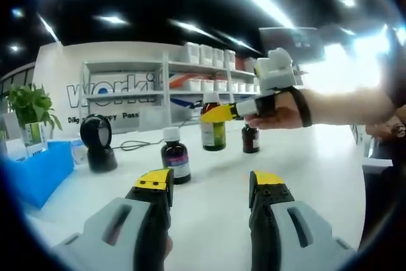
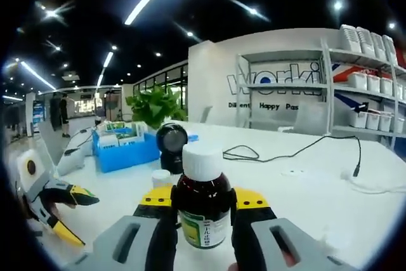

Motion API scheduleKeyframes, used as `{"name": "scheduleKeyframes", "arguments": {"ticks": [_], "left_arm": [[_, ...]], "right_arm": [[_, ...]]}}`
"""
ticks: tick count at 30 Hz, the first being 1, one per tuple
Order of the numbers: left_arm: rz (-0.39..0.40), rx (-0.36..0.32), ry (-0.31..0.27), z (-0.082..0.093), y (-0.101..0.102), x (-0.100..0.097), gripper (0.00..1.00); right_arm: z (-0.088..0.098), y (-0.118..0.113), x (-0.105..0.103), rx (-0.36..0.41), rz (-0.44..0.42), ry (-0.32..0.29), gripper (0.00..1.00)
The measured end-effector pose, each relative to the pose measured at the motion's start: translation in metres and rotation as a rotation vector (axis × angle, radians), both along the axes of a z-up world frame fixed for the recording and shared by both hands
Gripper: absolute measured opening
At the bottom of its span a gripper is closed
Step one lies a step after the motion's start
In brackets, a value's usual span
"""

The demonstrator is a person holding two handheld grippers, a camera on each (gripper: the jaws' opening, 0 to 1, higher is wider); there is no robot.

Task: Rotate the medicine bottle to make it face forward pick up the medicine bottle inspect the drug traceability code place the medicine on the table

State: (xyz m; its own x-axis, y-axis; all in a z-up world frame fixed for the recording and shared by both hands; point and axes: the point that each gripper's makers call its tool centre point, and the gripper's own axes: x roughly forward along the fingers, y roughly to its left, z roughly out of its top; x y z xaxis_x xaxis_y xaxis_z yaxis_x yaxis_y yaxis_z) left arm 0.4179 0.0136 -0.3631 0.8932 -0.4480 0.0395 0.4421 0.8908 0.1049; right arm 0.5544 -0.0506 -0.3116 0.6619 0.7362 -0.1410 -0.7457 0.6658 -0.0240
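Looking along your left gripper [image 1: 211, 188], its fingers stand spread and empty over the table [image 1: 317, 157]; beyond them your right gripper [image 1: 219, 113] lifts the medicine bottle [image 1: 213, 129]. In the right gripper view, your fingers pinch that bottle (inspection step, I judge); next, turn its code toward the scanner [image 2: 172, 145].

- On the white wall [image 2: 279, 55] behind the shelving [image 2: 355, 87]: large dark letters "worki" (rest cut off by the shelf posts).
- Beneath, a smaller line: "Happy" readable in the right gripper view, with a word before it starting "Dil" and one after starting "Pas".
- On the held medicine bottle [image 2: 203, 204]: green-and-white label, print too small to read.
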Motion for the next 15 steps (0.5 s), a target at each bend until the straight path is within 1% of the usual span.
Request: {"name": "scheduleKeyframes", "arguments": {"ticks": [4, 6, 8, 11, 15], "left_arm": [[-0.001, -0.004, 0.0, 0.0, 0.0, 0.0, 0.39], [-0.002, -0.006, -0.001, 0.001, 0.0, 0.0, 0.39], [-0.003, -0.008, -0.001, 0.001, 0.0, 0.0, 0.39], [-0.005, -0.01, -0.001, 0.001, 0.0, 0.0, 0.39], [-0.006, -0.011, -0.001, 0.001, 0.0, 0.0, 0.39]], "right_arm": [[0.016, 0.004, 0.0, 0.022, 0.006, 0.005, 0.27], [0.023, 0.005, -0.003, 0.032, -0.003, 0.008, 0.27], [0.03, 0.008, -0.011, 0.034, -0.008, 0.007, 0.28], [0.043, 0.012, -0.008, 0.057, 0.001, 0.019, 0.28], [0.061, 0.016, -0.002, 0.061, 0.006, -0.005, 0.28]]}}
